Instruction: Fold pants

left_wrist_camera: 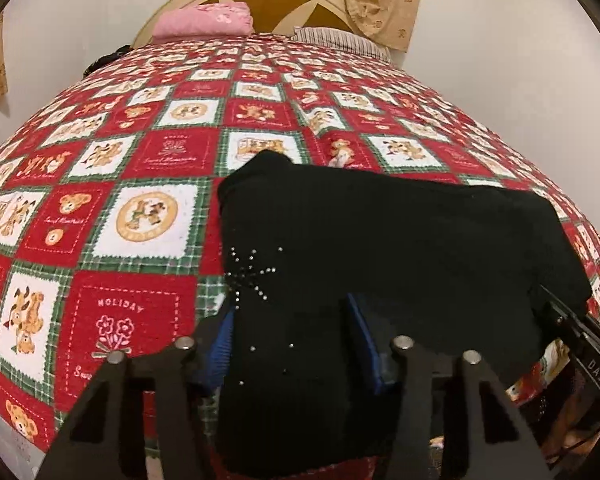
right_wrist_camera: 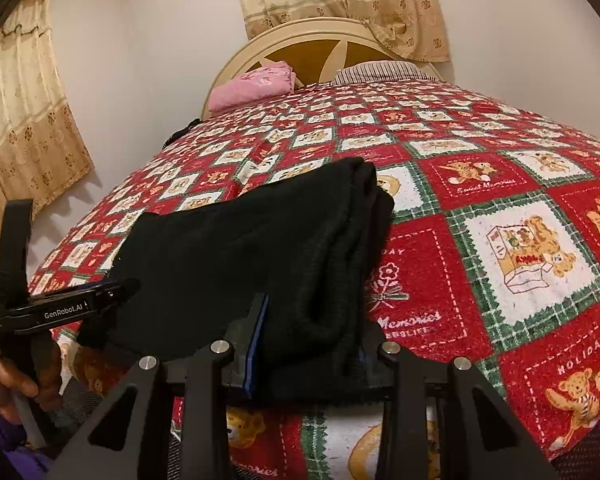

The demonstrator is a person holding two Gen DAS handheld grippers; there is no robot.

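Note:
The black pants (left_wrist_camera: pixel 380 240) lie folded into a thick bundle near the front edge of the bed; small silver studs mark their left end. They also show in the right wrist view (right_wrist_camera: pixel 252 248). My left gripper (left_wrist_camera: pixel 292 340) has its blue-padded fingers either side of the bundle's left end, wide apart. My right gripper (right_wrist_camera: pixel 312 340) straddles the right end, fingers wide apart too. The left gripper's body (right_wrist_camera: pixel 48 312) shows at the left of the right wrist view, held by a hand.
The bed has a red, white and green teddy-bear quilt (left_wrist_camera: pixel 140 208). A folded pink cloth (left_wrist_camera: pixel 204 20) and a striped pillow (left_wrist_camera: pixel 340 40) lie by the cream headboard (right_wrist_camera: pixel 320 40). Beige curtains hang on the walls.

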